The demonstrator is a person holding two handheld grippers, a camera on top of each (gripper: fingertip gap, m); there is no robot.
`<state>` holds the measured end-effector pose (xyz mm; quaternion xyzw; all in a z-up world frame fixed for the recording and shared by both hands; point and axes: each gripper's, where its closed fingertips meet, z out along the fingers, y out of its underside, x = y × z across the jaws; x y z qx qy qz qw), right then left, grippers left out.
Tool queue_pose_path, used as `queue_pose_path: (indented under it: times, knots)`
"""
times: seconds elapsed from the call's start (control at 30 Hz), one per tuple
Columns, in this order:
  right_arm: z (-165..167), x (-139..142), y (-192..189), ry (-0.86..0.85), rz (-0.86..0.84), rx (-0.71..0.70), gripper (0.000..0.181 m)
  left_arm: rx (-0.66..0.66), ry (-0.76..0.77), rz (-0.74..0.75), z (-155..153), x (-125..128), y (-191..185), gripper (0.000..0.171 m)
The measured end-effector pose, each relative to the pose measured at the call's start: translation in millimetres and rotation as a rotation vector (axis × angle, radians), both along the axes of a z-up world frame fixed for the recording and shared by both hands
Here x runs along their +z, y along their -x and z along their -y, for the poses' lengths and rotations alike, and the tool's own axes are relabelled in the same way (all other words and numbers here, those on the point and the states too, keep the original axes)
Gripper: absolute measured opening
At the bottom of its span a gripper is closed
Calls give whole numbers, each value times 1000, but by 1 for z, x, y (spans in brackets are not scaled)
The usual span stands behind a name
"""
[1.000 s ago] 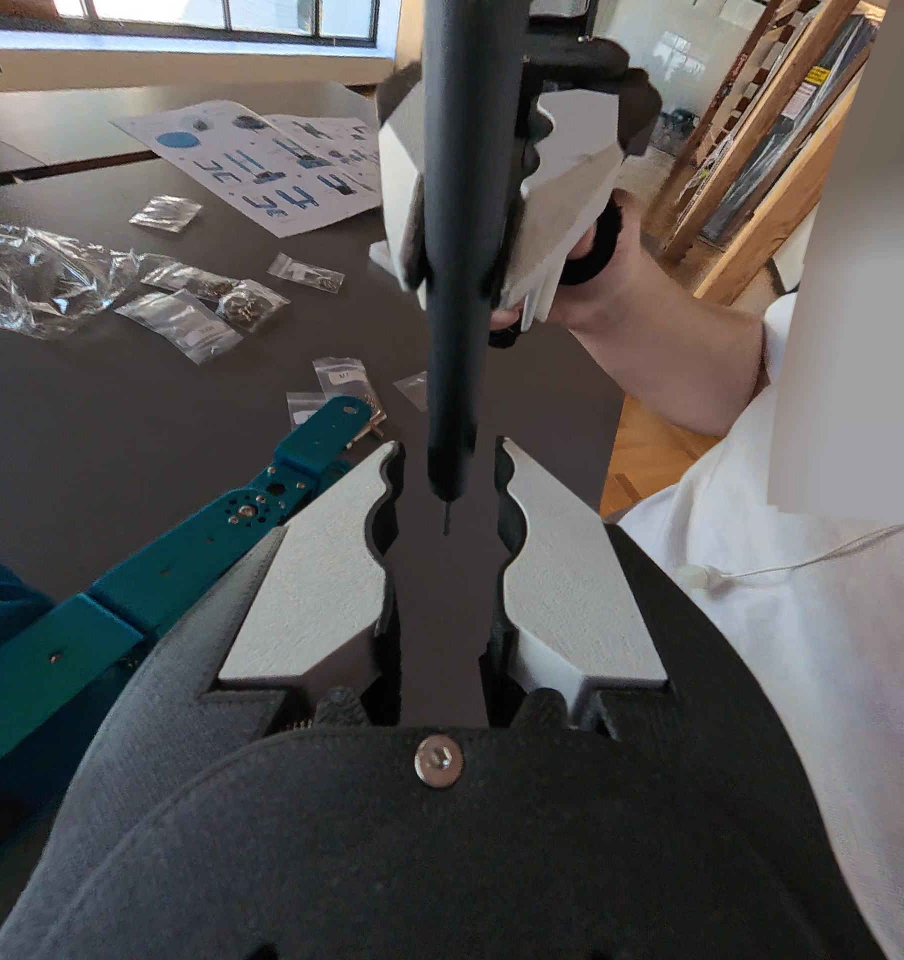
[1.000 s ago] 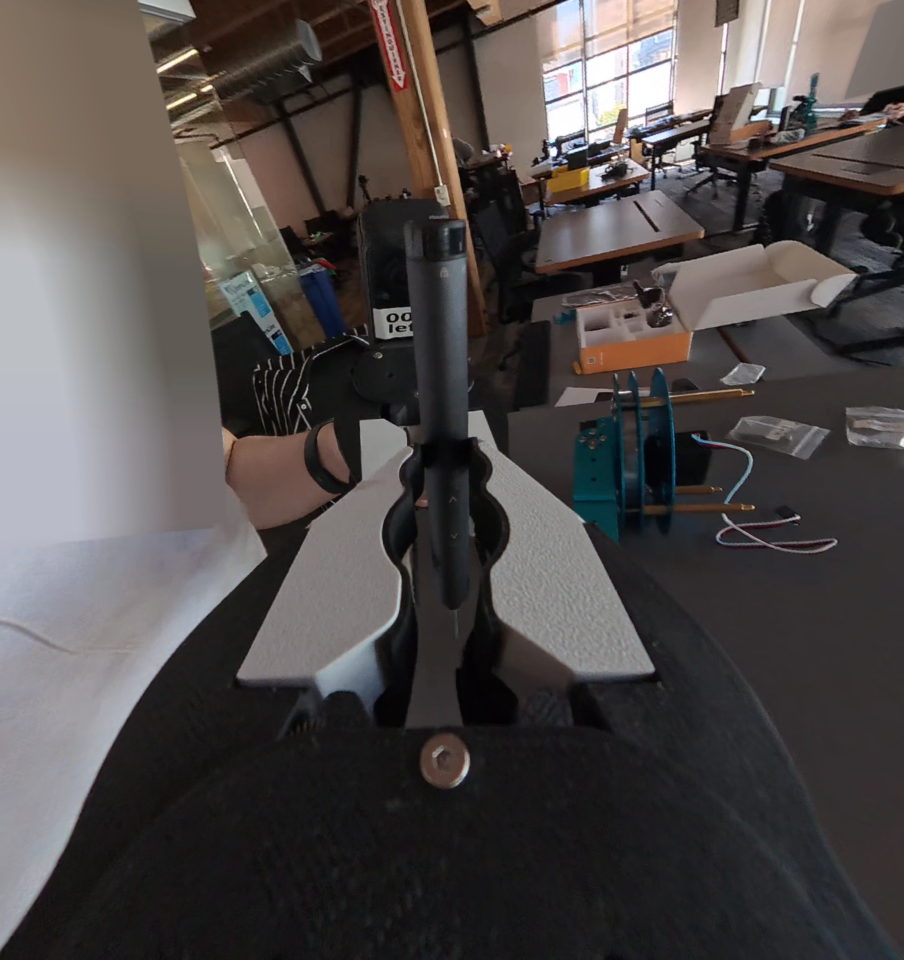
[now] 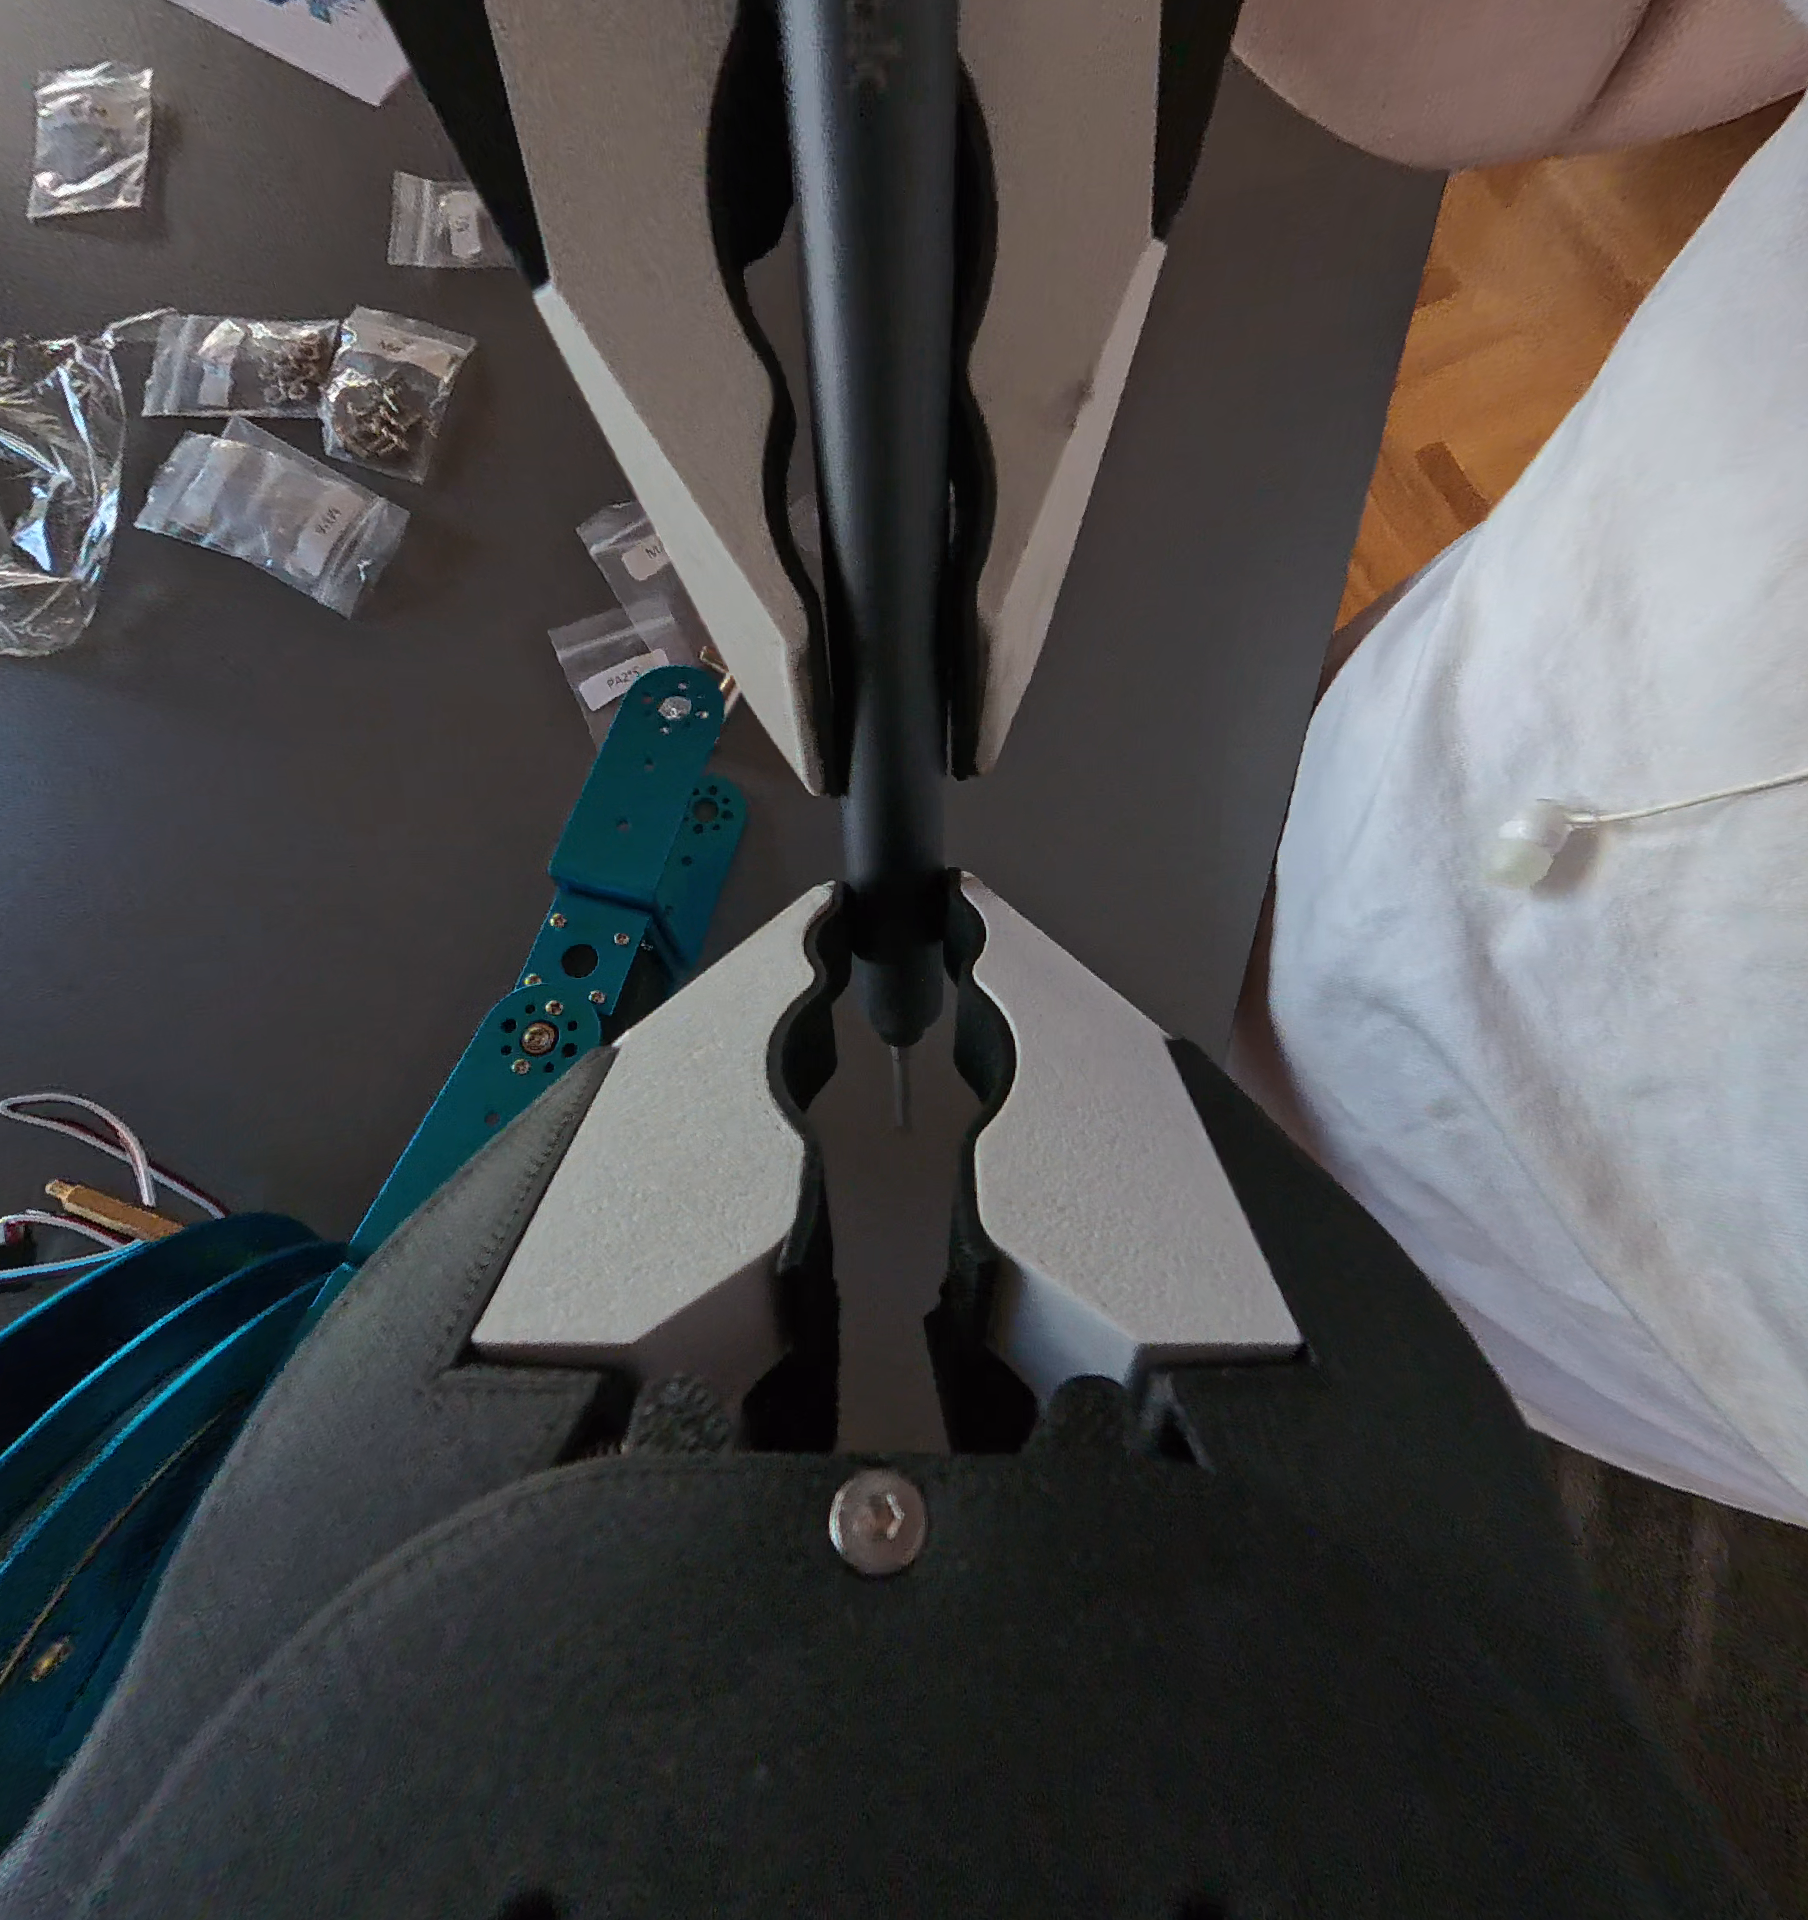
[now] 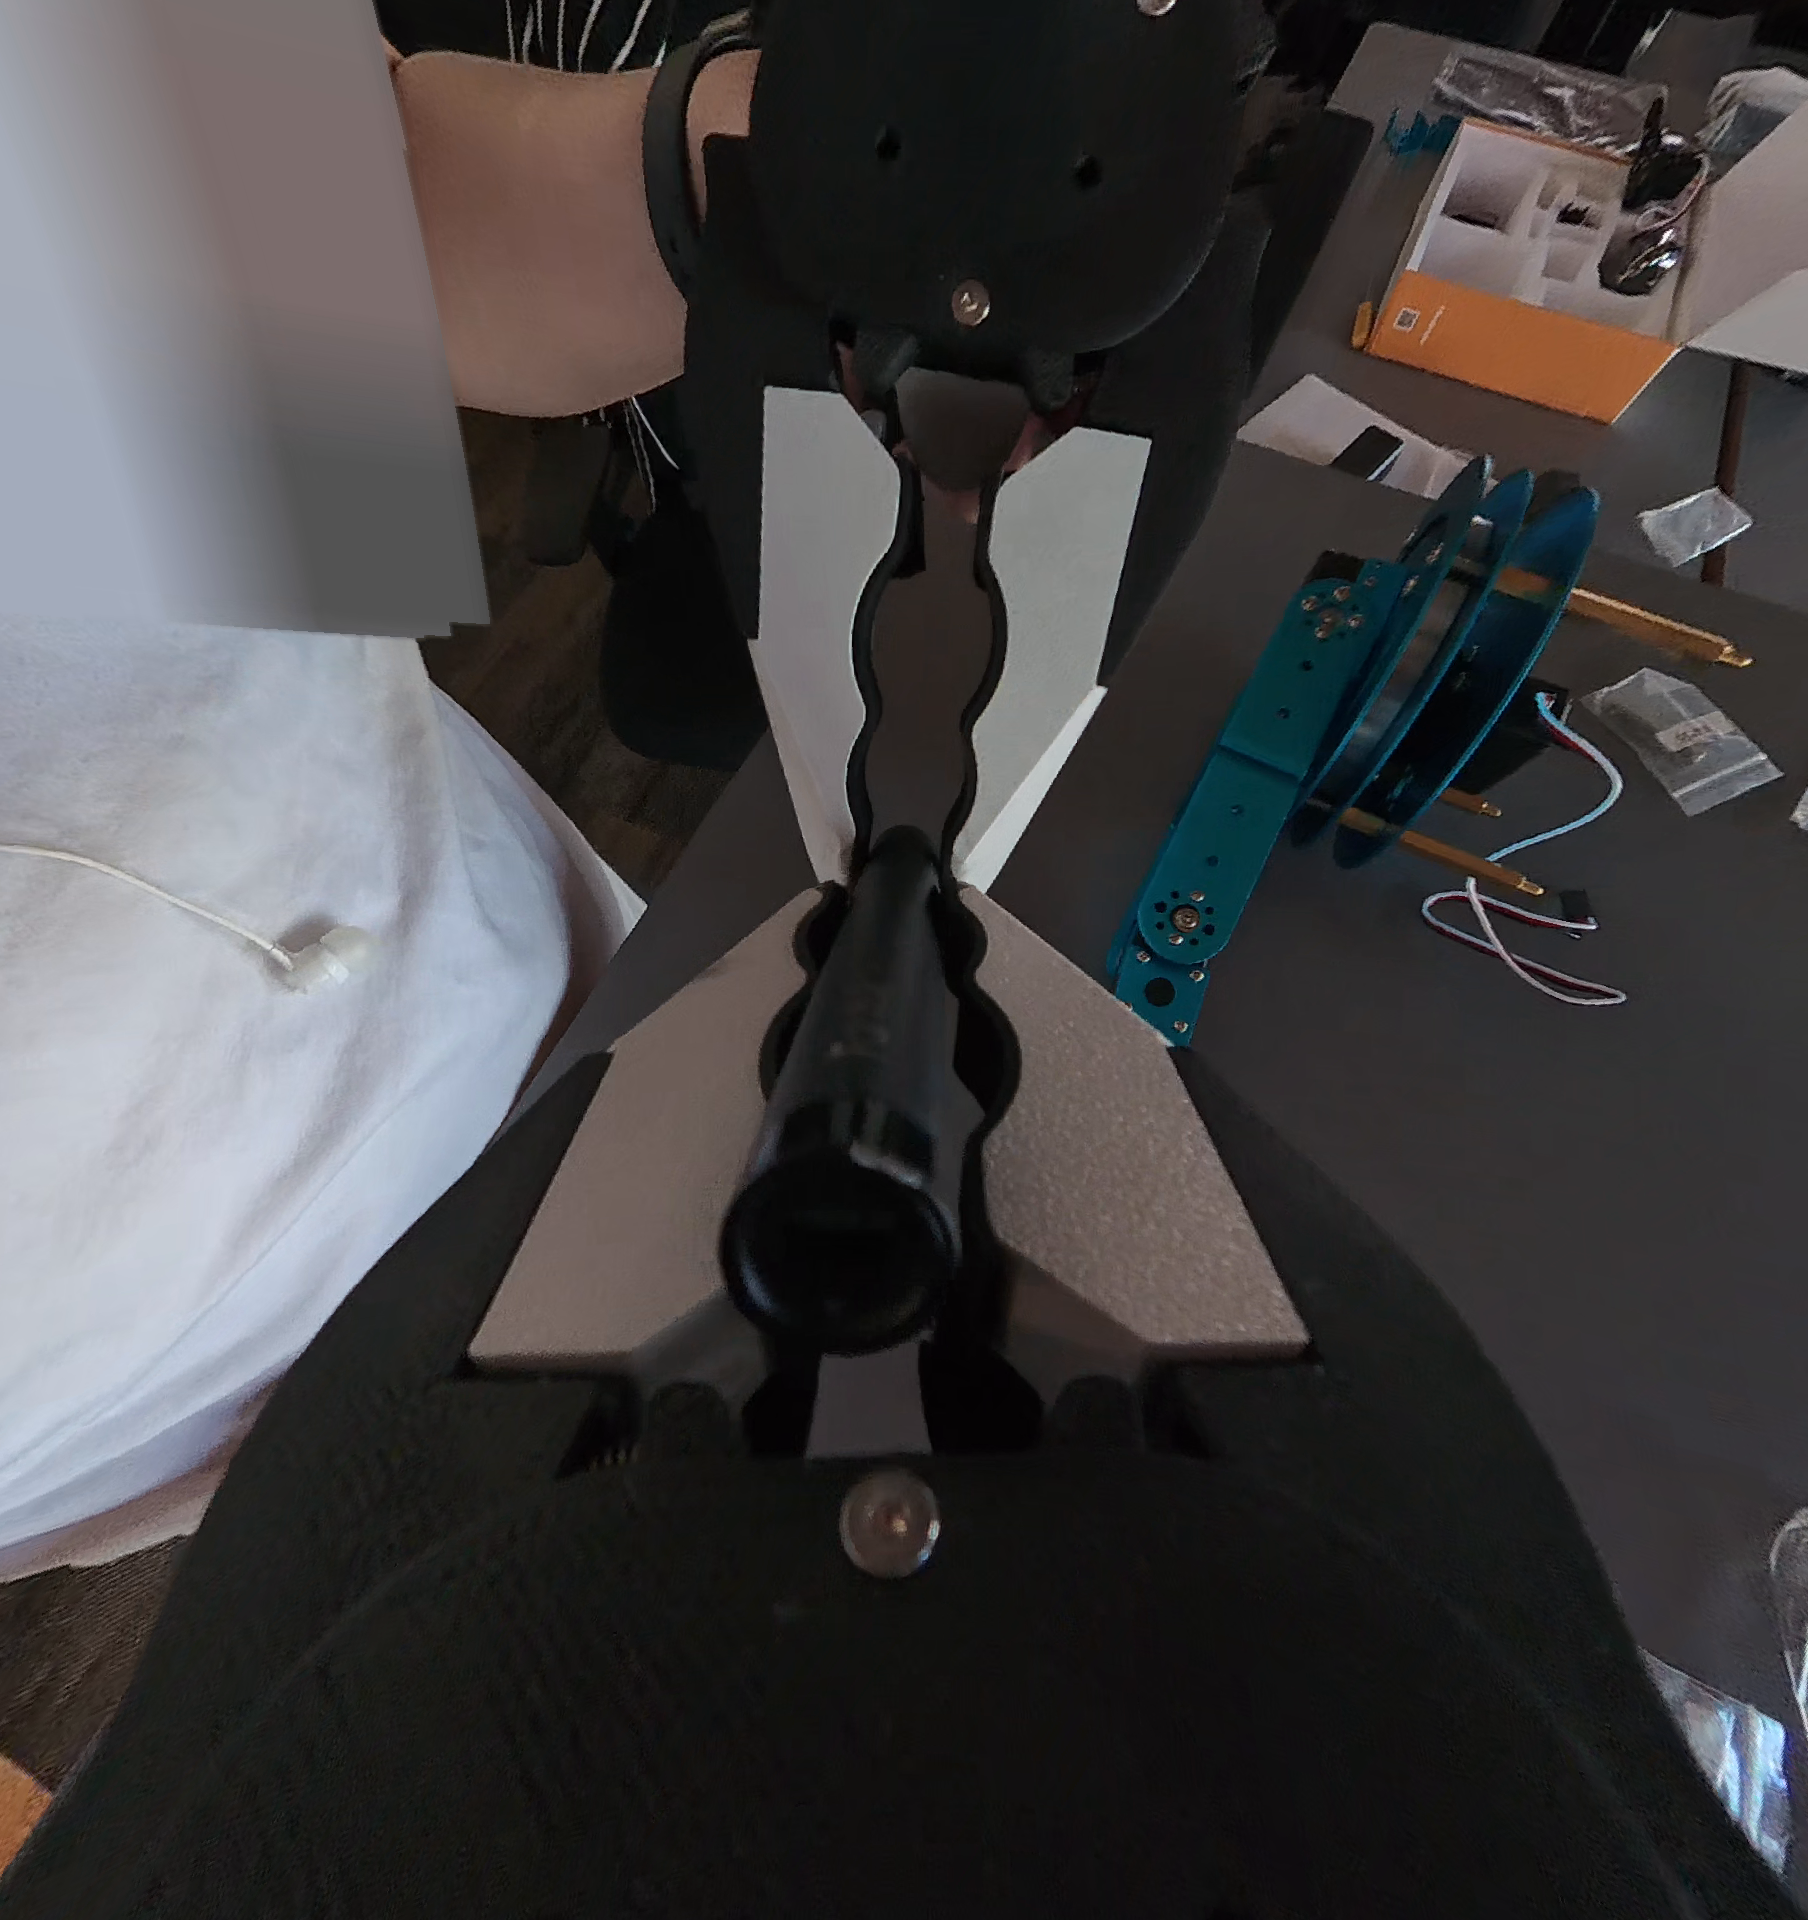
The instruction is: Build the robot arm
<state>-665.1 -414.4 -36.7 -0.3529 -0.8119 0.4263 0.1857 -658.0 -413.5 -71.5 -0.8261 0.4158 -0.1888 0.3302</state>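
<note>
A black pen-shaped screwdriver with a thin bit runs between my two grippers, which face each other over the dark table's edge. My right gripper is shut on its barrel, and the rear cap points at the right wrist camera. My left gripper is shut on the tapered front end, with the bit lying between its fingers. The right gripper also shows in the left wrist view, and the left gripper shows in the right wrist view. A teal metal bracket arm lies on the table just beside the left gripper.
A teal disc assembly with brass standoffs and loose wires sit on the dark table. Several small clear bags of hardware lie farther left. An open orange and white box stands at the back. A person in a white shirt is close by. My two grippers' fingertips are within a few centimetres of each other.
The two grippers have come together tip to tip. The screwdriver now lies along the right fingers instead of standing upright. The left jaws have narrowed onto its front end.
</note>
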Motion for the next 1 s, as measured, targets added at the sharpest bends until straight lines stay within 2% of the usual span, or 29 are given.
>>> queue_pose_path:
  times: [0.33,0.7,0.87,1.0]
  knots:
    - [7,-8,-12,-96,-80,23,18,-50,86,8,9,-1,-12,17]
    - [-2,-7,-32,15,-96,-41,18,-18,87,149,10,2,-20,16]
    - [-8,-8,-36,40,-98,-59,18,-7,63,113,4,0,-22,16]
    - [-11,-1,-38,141,-124,-56,18,-5,67,118,0,3,-27,16]
